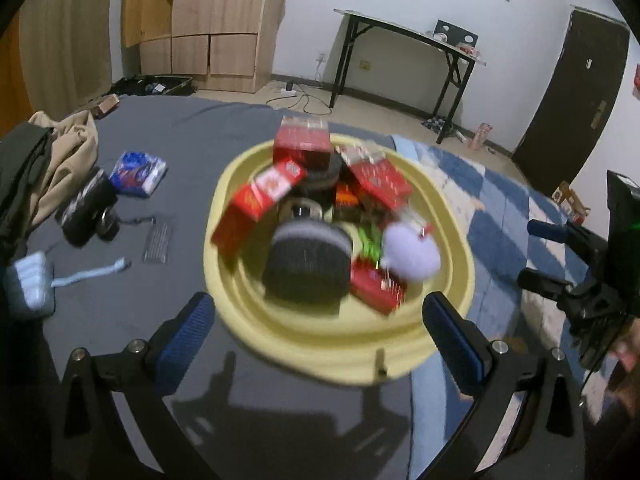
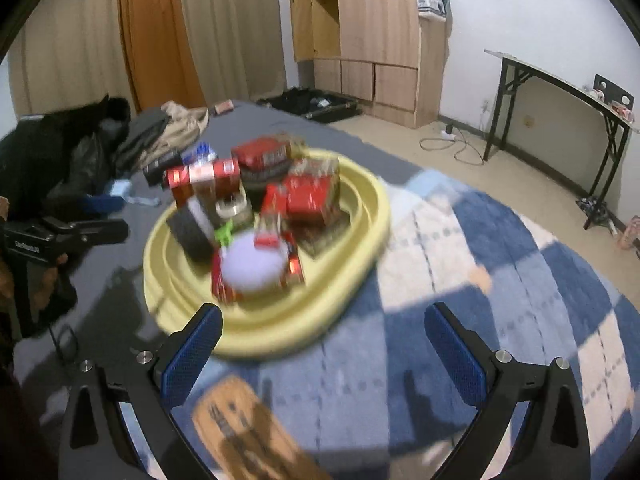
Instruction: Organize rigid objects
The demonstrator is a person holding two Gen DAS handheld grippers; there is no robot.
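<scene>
Both jaws wide open, nothing between the pads on either side. Left gripper (image 1: 318,334) sits at the near rim of the yellow basin (image 1: 280,332), blue pads straddling that edge but not pressing on it. Right gripper (image 2: 322,344) hovers over the blue-and-white checked blanket (image 2: 500,264), its left pad just by the basin's near rim, no contact visible.

Basin rests on the bed, half on the grey sheet (image 1: 168,136), half on the checked blanket. It's piled full: several red boxes (image 1: 302,142), a dark grey round piece with a pale band (image 1: 306,260), a pale lilac rounded object (image 1: 412,250), a tape roll (image 2: 234,208), something bright green (image 1: 368,240) in the middle. Frames are motion-blurred, so labels are unreadable.

Loose on the grey sheet to the left of the basin: a blue-and-white packet (image 1: 138,172), a black camera-like item (image 1: 90,212), a small clear ridged piece (image 1: 158,242), a light blue item with a thin strap (image 1: 32,284). Beige and dark clothing (image 1: 68,152) is heaped at the far left edge.

An orange-brown flat pack (image 2: 248,428) lies on the blanket just in front of the right gripper, too blurred to identify.

Each wrist view catches the other gripper at its edge, with a hand (image 2: 44,280) on it.
</scene>
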